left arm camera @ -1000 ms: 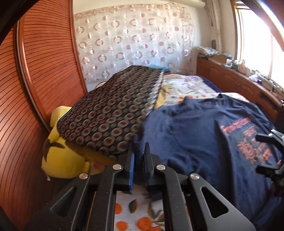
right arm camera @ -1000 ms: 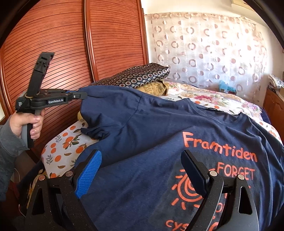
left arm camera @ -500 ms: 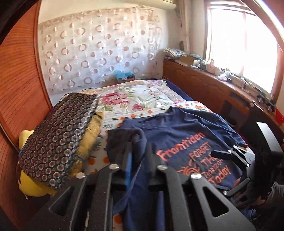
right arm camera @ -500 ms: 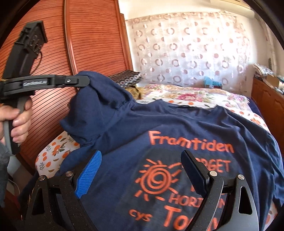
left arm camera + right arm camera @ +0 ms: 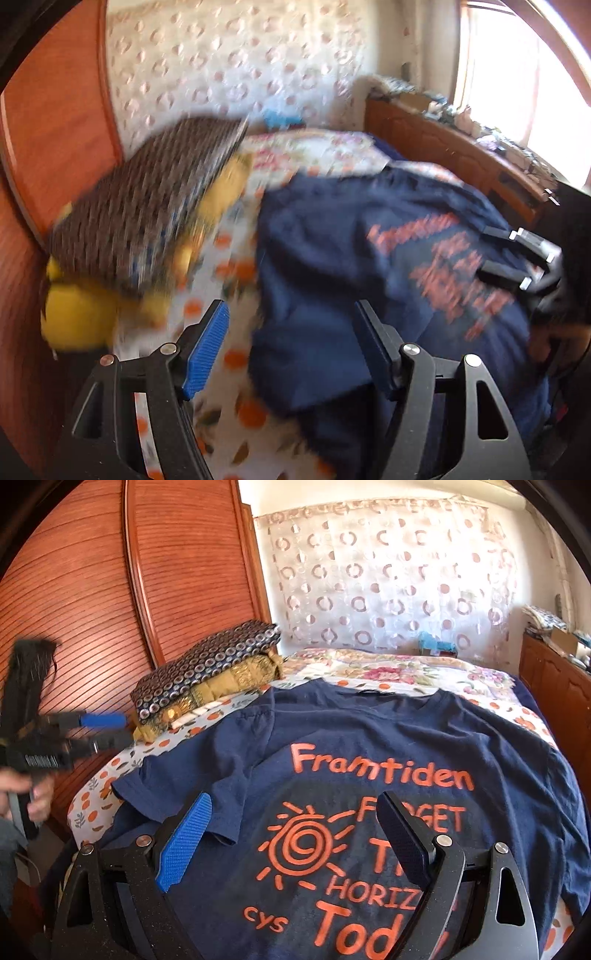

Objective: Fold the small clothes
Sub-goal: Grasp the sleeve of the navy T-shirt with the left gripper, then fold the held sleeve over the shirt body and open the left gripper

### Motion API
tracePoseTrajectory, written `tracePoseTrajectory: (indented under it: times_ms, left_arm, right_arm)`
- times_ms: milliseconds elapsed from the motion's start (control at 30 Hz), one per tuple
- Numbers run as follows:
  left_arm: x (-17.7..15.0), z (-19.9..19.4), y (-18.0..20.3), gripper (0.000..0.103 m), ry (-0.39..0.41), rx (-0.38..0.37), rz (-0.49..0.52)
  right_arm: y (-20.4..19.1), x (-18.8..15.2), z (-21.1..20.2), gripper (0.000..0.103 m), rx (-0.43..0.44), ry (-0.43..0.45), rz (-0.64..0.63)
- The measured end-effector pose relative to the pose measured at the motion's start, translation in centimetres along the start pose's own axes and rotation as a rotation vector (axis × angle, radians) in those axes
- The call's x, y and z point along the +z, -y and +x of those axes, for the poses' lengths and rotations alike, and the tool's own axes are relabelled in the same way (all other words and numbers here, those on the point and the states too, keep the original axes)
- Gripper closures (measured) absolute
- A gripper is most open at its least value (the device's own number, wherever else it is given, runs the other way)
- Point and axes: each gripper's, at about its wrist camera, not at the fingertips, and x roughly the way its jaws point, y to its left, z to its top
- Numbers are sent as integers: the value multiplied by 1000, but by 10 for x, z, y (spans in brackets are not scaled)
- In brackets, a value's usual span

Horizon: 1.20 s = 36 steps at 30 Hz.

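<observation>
A navy T-shirt with orange print lies spread on the bed, its left sleeve folded inward over the body. It also shows blurred in the left wrist view. My left gripper is open and empty, at the shirt's left edge; it also shows in the right wrist view, left of the bed. My right gripper is open and empty, low over the shirt's printed front; it also shows in the left wrist view.
A patterned cushion on gold bedding lies at the bed's left, by the wooden slatted wardrobe. A yellow plush sits beside the bed. A wooden sideboard under the window runs along the right. The floral bedspread extends behind.
My left gripper has opened and let go of the sleeve, which now lies folded over the shirt. The left gripper has swung back to the left. The right gripper stays open.
</observation>
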Motion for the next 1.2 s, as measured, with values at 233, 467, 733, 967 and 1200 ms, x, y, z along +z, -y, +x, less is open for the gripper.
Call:
tracePoseTrajectory:
  times_ms: [233,467,733,967,1200]
  left_arm:
    - [-45,13,-11,33,-32,-28,-99]
    - [-55,14,-18,47,-29,-118,-184]
    - [-51,4,-4,90,5,-122,-169]
    - [-32,-36,27,93,91,-191,-137]
    - [-28,-43,52,79,69,-189,-94]
  right_arm:
    - [-24,9,47,38,108,-162,-76]
    - [-43,10,75,56,135,-272,-157]
    - [-52,33,80,96,148,-240,-239]
    - [-52,71,62,96,96,-119,-305]
    - [-36,64,43,96,47,-70,-302]
